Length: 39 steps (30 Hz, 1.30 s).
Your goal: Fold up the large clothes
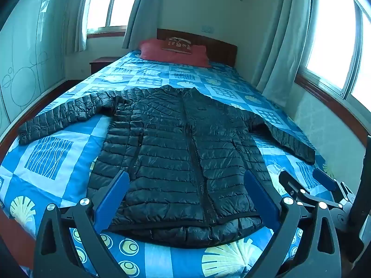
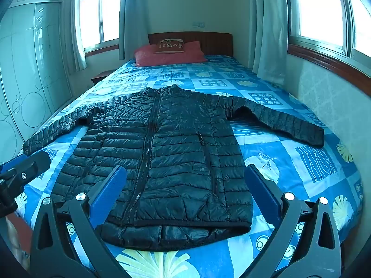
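Note:
A black quilted puffer jacket [image 1: 180, 153] lies flat, front up and zipped, on the bed, with both sleeves spread out to the sides; it also shows in the right wrist view [image 2: 162, 162]. My left gripper [image 1: 186, 177] is open and empty, held above the jacket's hem. My right gripper [image 2: 185, 171] is open and empty too, above the hem a little to the right. The right gripper's fingers [image 1: 324, 181] show at the right edge of the left wrist view. The left gripper's finger [image 2: 25, 164] shows at the left edge of the right wrist view.
The bed [image 1: 51, 157] has a blue patterned sheet and a red pillow [image 1: 174, 53] by the wooden headboard. A wardrobe [image 2: 25, 81] stands on the left, a nightstand [image 1: 102, 62] by the bed. A wall with curtained windows [image 2: 324, 7] runs along the right.

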Tool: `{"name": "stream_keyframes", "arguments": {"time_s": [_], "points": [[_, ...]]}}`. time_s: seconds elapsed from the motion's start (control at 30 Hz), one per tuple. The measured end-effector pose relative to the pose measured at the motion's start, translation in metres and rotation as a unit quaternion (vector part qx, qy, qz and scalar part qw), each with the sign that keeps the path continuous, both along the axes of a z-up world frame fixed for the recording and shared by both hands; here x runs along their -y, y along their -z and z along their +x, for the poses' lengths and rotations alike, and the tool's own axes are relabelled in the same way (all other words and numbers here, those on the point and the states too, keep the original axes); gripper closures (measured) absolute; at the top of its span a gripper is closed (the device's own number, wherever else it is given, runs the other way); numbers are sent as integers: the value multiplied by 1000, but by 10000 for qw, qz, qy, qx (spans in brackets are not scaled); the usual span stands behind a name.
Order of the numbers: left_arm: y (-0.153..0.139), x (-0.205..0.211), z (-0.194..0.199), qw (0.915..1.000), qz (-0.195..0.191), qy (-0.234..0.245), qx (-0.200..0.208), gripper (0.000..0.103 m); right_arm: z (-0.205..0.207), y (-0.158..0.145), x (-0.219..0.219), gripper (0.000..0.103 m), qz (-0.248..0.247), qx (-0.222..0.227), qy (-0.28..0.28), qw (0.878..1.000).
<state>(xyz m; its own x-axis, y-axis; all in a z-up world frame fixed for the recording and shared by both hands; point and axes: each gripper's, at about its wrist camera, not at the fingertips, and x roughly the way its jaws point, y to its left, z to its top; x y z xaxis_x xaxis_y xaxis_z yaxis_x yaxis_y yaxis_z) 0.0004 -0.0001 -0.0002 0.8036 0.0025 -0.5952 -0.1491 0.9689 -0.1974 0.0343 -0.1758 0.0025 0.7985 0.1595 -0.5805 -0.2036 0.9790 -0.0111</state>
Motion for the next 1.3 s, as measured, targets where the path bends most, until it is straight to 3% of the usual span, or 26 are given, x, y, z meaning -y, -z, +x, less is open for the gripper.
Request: {"name": "stream_keyframes", "arguments": {"time_s": [1.3], "points": [[13, -2, -3, 9998, -125, -29, -134, 5, -4, 8, -5, 2, -53, -149, -22, 9999]]}}
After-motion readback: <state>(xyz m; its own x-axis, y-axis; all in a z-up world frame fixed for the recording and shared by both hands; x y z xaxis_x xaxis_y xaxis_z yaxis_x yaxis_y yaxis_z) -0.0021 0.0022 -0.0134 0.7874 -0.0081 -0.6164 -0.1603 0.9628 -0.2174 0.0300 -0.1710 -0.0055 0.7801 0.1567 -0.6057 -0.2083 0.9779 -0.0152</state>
